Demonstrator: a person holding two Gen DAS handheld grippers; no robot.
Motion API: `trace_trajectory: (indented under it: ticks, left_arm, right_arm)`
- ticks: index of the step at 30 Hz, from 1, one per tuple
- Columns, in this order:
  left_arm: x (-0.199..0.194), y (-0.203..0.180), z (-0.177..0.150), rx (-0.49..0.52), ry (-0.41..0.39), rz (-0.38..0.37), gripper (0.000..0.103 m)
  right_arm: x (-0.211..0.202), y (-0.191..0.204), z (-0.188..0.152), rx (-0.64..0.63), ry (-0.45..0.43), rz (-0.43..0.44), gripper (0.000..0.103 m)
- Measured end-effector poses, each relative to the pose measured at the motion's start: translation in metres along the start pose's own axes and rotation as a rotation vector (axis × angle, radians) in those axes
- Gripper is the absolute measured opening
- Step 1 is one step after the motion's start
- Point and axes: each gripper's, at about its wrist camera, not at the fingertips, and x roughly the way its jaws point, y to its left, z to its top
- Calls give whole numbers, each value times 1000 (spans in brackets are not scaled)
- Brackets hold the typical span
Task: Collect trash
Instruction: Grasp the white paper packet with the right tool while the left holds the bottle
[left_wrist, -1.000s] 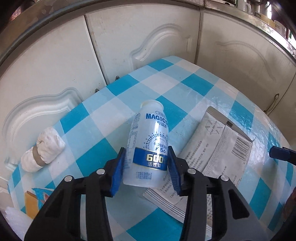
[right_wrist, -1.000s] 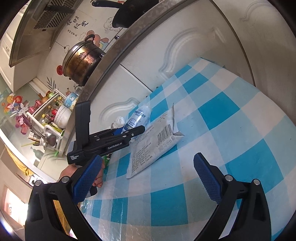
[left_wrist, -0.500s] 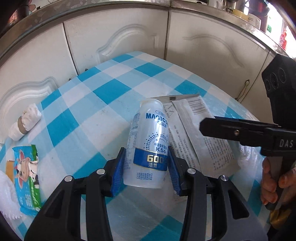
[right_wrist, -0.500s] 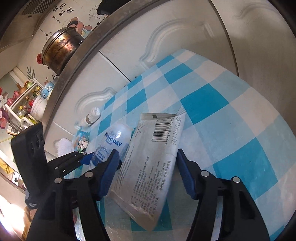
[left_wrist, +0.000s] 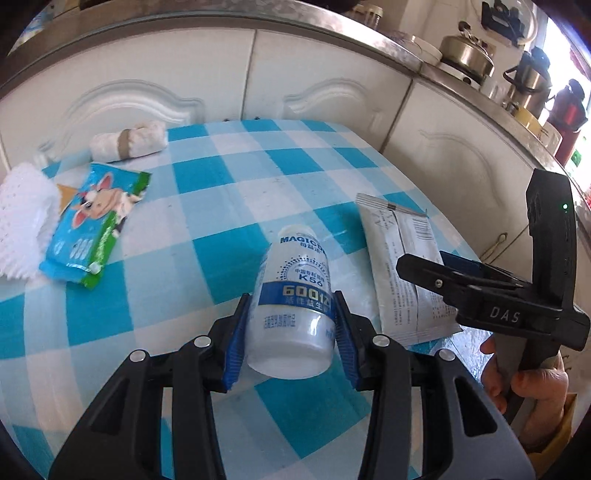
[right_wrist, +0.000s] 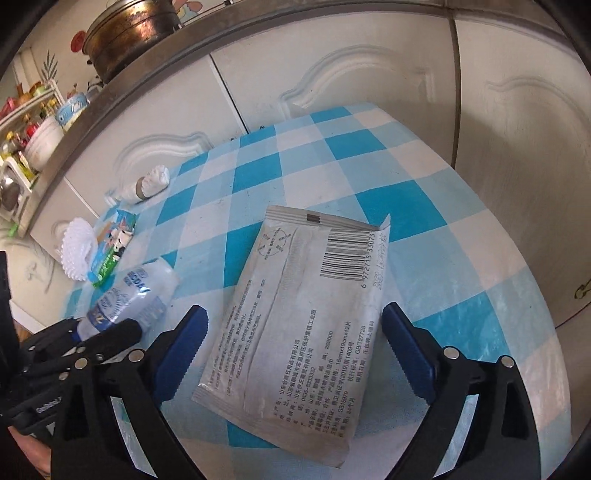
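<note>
My left gripper (left_wrist: 291, 332) is shut on a white plastic bottle (left_wrist: 295, 295) with a blue label, held just above the checked tablecloth (left_wrist: 221, 184). A flat grey packet (right_wrist: 303, 302) with a barcode lies on the cloth. My right gripper (right_wrist: 293, 314) straddles its near half. Its jaws are opening, and the blue pads stand clear of both edges of the packet. In the left wrist view the packet (left_wrist: 402, 266) lies right of the bottle, with the right gripper (left_wrist: 480, 291) over its near end. The right wrist view shows the bottle (right_wrist: 136, 291) at lower left.
A blue cartoon-cow wrapper (left_wrist: 96, 225), a white foam net (left_wrist: 22, 229) and a banded white roll (left_wrist: 129, 142) lie at the table's left. White cabinet doors (left_wrist: 332, 74) close off the far side. A hand (left_wrist: 524, 384) grips the right tool's handle.
The left gripper carried the bottle sideways and rolled, so the wrapper and foam net came into view. The right gripper came onto the packet, narrowed around it, then spread wide again.
</note>
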Motion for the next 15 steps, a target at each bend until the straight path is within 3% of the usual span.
trace_trajectory:
  ticks: [8, 15]
  left_arm:
    - [-39, 14, -25, -78, -63, 7, 44]
    - [-61, 28, -50, -144, -83, 3, 44]
  right_arm:
    - [17, 27, 0, -98, 34, -170, 97]
    - [22, 34, 0, -155, 36, -193, 95]
